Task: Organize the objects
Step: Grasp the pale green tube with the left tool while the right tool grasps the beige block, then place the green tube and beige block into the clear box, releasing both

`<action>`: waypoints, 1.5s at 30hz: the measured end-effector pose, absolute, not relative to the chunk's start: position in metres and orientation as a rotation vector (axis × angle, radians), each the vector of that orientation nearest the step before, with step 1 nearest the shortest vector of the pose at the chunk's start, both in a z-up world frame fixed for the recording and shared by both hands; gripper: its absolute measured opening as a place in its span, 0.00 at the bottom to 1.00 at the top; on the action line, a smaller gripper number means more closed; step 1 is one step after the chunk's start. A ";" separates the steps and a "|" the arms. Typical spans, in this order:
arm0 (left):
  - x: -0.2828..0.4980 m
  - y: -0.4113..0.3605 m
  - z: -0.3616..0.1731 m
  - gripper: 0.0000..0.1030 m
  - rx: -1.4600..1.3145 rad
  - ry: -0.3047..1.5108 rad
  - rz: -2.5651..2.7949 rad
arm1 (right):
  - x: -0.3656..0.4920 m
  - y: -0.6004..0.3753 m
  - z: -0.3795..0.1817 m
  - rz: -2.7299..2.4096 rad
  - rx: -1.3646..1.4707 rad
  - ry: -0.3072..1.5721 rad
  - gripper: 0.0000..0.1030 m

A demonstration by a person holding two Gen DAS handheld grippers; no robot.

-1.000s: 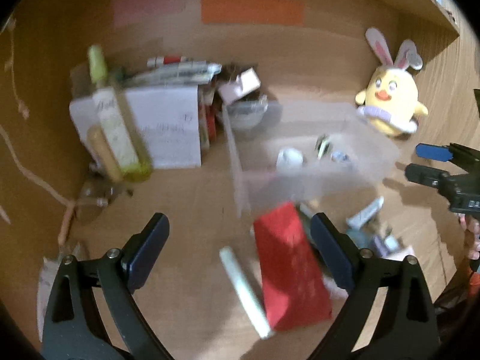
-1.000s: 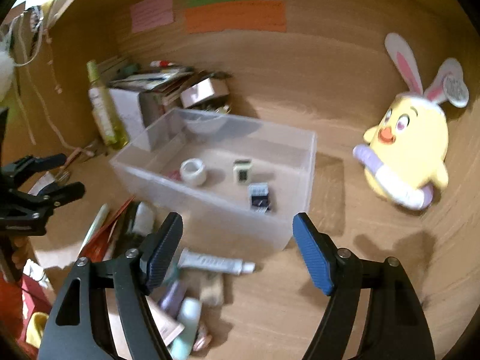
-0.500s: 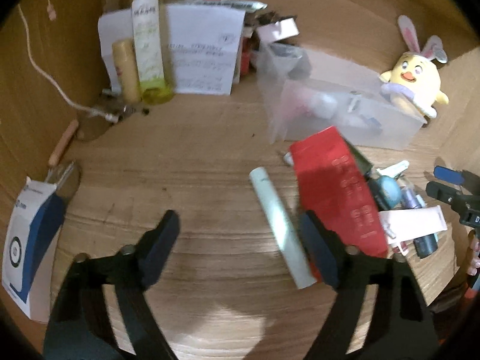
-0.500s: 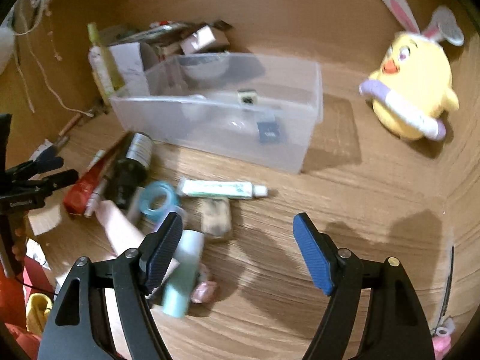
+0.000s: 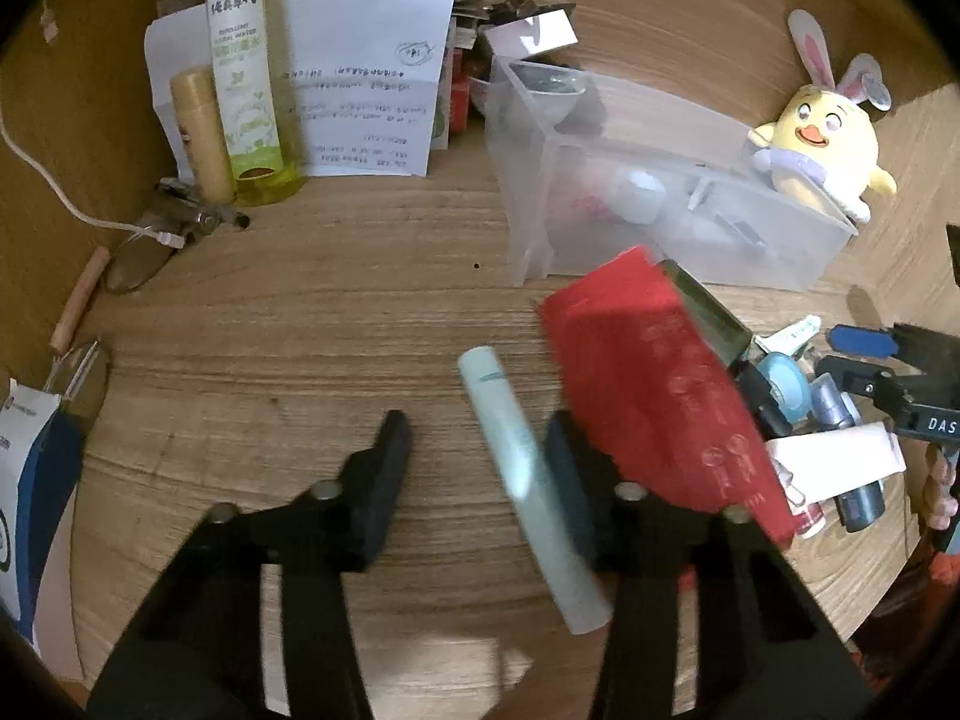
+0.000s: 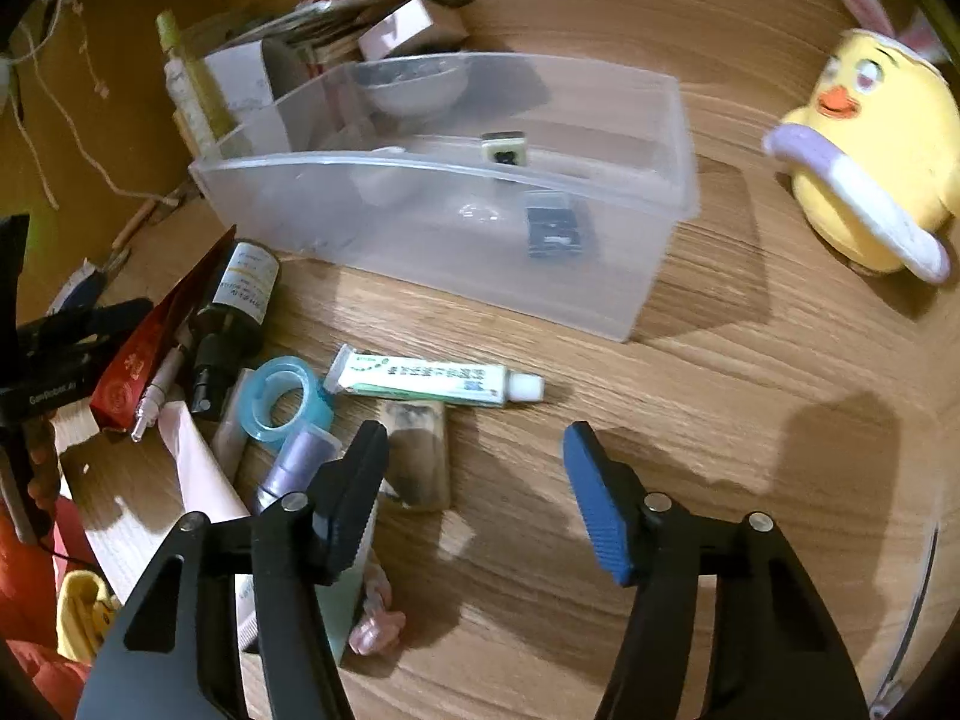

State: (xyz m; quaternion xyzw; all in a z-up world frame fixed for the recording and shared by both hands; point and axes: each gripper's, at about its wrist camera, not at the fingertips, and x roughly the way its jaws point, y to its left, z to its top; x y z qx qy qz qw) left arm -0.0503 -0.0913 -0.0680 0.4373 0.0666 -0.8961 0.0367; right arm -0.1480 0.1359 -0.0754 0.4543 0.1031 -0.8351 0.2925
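A clear plastic bin (image 5: pixel 660 222) (image 6: pixel 456 204) stands on the wooden desk and holds a few small items. In front of it lies a heap: a red packet (image 5: pixel 654 384) (image 6: pixel 150 342), a pale green tube (image 5: pixel 522 474), a dark bottle (image 6: pixel 234 312), a blue tape roll (image 6: pixel 282 399), a white-green ointment tube (image 6: pixel 432 381) and a brown bar (image 6: pixel 417 456). My left gripper (image 5: pixel 477 441) is open with the pale green tube between its fingers, close to the right one. My right gripper (image 6: pixel 474 456) is open over bare wood beside the brown bar.
A yellow bunny-eared plush (image 5: pixel 822 138) (image 6: pixel 876 138) sits right of the bin. A green spray bottle (image 5: pixel 246 78), a tan tube (image 5: pixel 201 132) and papers (image 5: pixel 366 84) stand at the back left. A white cable (image 5: pixel 54 192) and a blue-white box (image 5: pixel 30 480) lie left.
Both grippers have drawn back and tilted down toward the desk. The left gripper has narrowed and now has the pale green tube between its fingers. The right gripper now looks down on the heap.
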 end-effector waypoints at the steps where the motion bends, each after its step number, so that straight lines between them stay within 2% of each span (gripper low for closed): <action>1: -0.050 -0.091 -0.068 0.31 1.341 0.197 -2.753 | -0.148 0.133 -0.076 -2.216 1.210 0.292 0.53; 6: -0.048 -0.098 -0.067 0.16 1.324 0.214 -2.753 | -0.147 0.121 -0.078 -2.178 1.213 0.401 0.41; 8: -0.048 -0.102 -0.067 0.14 1.320 0.227 -2.748 | -0.146 0.122 -0.077 -2.173 1.213 0.408 0.26; 10: -0.048 -0.108 -0.067 0.14 1.309 0.259 -2.743 | -0.146 0.124 -0.077 -2.188 1.210 0.413 0.21; 18: -0.046 -0.119 -0.047 0.14 1.206 0.306 -2.758 | -0.146 0.152 -0.064 -2.278 1.183 0.306 0.21; 35: -0.067 -0.090 0.045 0.14 0.870 0.272 -2.949 | -0.157 0.180 0.029 -2.459 0.884 0.039 0.21; 45: -0.108 -0.069 0.066 0.14 0.836 0.229 -3.009 | -0.183 0.151 0.042 -2.492 0.849 0.030 0.21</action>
